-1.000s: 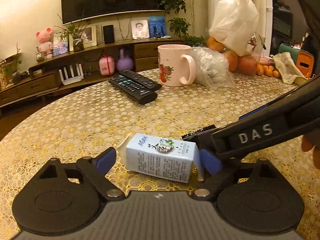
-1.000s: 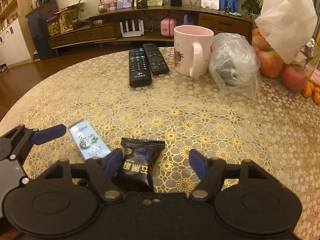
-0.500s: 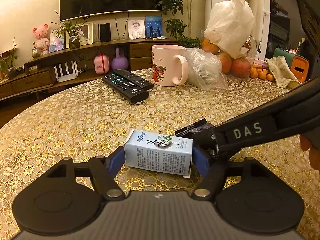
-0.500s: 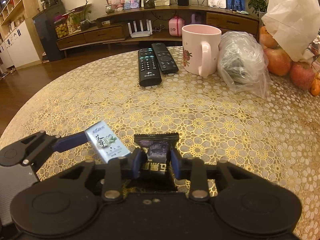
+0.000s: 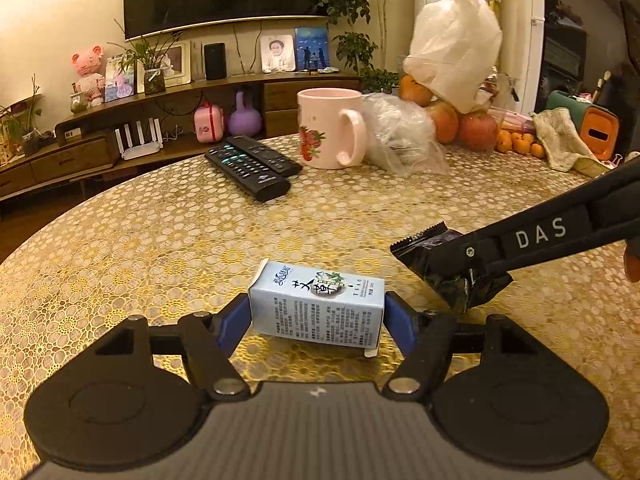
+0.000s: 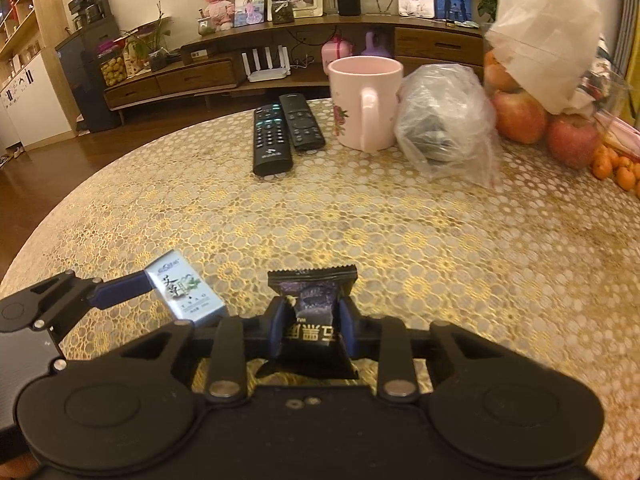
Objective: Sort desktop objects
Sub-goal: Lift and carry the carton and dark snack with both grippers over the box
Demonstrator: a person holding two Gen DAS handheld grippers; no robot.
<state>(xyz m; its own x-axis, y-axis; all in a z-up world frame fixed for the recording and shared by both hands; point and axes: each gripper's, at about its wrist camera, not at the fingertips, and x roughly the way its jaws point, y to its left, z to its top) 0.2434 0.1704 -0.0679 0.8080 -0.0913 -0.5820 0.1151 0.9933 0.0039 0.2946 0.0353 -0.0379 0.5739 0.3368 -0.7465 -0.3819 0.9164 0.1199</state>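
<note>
My left gripper (image 5: 317,314) is shut on a small pale-blue carton (image 5: 316,304) and holds it just above the gold lace tablecloth (image 5: 160,248). The carton also shows in the right wrist view (image 6: 182,294), with the left gripper (image 6: 120,294) at its side. My right gripper (image 6: 311,322) is shut on a black snack packet (image 6: 312,312) and holds it lifted off the table. In the left wrist view the right gripper (image 5: 460,280) and the black packet (image 5: 424,246) hang to the right of the carton.
Two black remotes (image 6: 272,140) lie at the far middle of the round table. A pink mug (image 6: 364,104), a clear bag (image 6: 444,120), apples (image 6: 520,116) under a white bag, and small oranges (image 6: 616,164) stand at the far right.
Both grippers closed on their objects, the left on the carton and the right on the black packet. Both objects have since lifted off the table, the packet moving up and away from the carton.
</note>
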